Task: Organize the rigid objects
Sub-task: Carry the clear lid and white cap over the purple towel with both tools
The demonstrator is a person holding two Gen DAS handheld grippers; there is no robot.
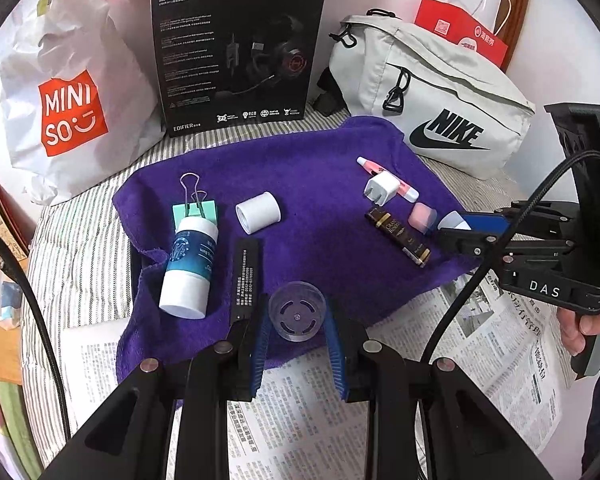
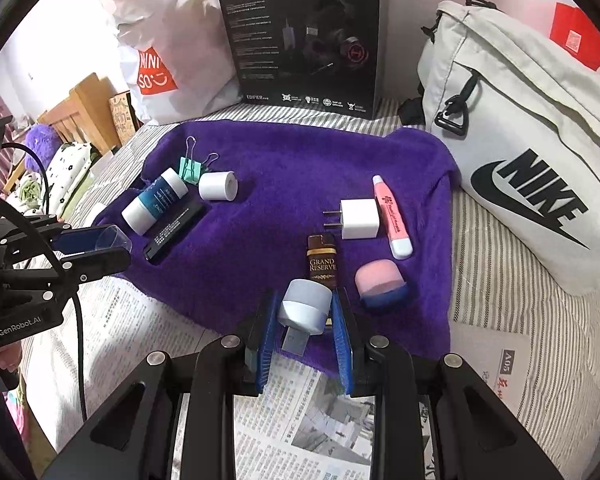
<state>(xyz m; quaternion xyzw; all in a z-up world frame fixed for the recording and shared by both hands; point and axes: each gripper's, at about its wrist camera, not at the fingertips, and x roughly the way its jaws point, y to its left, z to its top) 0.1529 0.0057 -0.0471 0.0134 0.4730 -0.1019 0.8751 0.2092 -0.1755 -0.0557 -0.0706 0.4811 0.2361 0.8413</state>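
My left claw is clenched on a clear plastic cup, its mouth facing away from me, over the near edge of the purple towel. My right claw grips a pale blue USB plug, its metal connector pointing back toward me, near the towel's front edge beside a brown lighter lying lengthwise. The towel lies on a striped bed, with newspaper along the near side.
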